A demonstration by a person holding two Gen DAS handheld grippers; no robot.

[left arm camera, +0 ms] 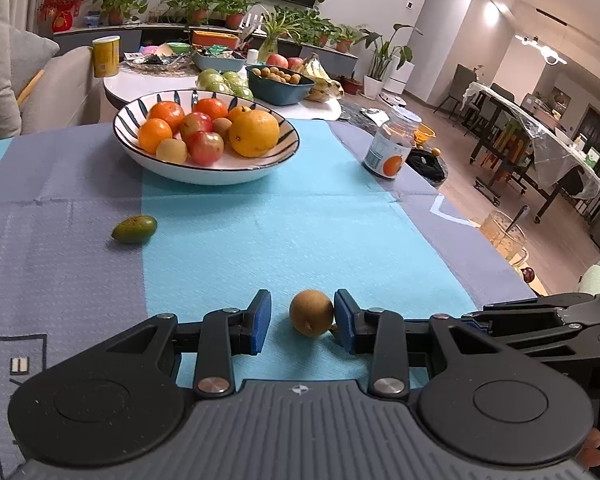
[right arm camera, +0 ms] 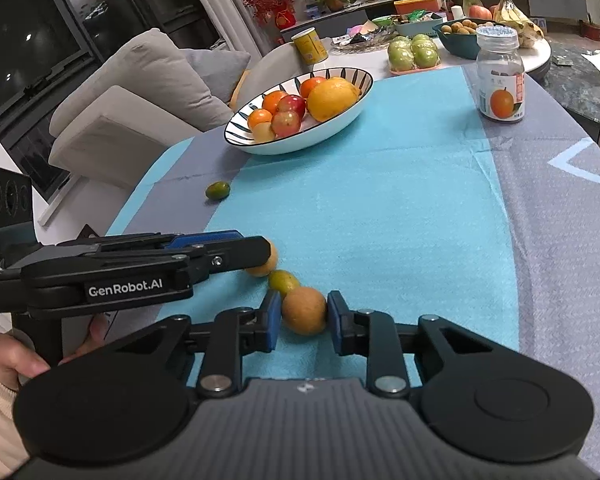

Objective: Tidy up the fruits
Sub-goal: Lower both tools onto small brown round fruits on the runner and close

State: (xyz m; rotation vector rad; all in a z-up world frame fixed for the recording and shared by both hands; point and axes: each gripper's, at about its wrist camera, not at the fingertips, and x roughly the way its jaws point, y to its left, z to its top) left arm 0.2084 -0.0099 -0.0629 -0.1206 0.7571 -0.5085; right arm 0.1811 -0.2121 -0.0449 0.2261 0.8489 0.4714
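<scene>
Right wrist view: right gripper [right arm camera: 303, 312] has its jaws clamped on a small round brown fruit [right arm camera: 304, 310]. Just past them lie a little green fruit [right arm camera: 284, 282] and another yellowish one [right arm camera: 266, 262], which the left gripper [right arm camera: 260, 252] reaches over, its jaws' state unclear. The striped white bowl [right arm camera: 332, 132] already holds plenty, so I'd say mostly done; a green oval fruit [right arm camera: 217, 191] still sits farther out.

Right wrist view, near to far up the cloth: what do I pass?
Right gripper closed on a brown fruit → small green fruit → lone green fruit → striped fruit bowl → labelled jar.
</scene>
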